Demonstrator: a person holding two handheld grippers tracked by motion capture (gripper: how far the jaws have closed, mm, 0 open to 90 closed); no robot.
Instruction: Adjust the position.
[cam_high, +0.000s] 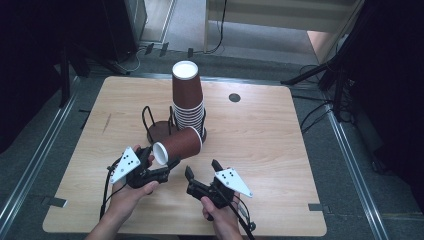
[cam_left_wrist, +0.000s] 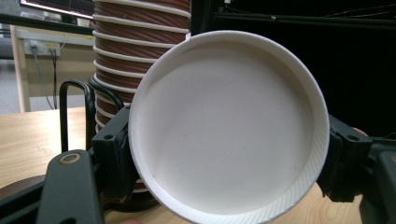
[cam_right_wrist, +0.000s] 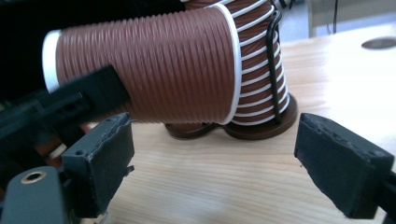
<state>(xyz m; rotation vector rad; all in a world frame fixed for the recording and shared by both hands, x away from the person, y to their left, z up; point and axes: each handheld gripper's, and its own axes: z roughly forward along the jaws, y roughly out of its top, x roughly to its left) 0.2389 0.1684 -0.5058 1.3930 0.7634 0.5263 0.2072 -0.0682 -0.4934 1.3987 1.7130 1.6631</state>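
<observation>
left claw (cam_high: 159, 169): grasping empty paper cup (cam_high: 177, 145) | right claw (cam_high: 202, 171): released | holder (cam_high: 161, 131): cup stack (cam_high: 189, 102)

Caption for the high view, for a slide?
Left gripper holds a brown paper cup sideways beside the cup stack.

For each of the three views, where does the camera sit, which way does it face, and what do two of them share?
High view: above the person's side, looking forward and down on the table; forearms, left gripper, right gripper.
Left gripper view: along its jaws into the base of the held cup.
Right gripper view: along its open jaws at that cup's side.
Both gripper views share the cup stack in its wire holder.
</observation>
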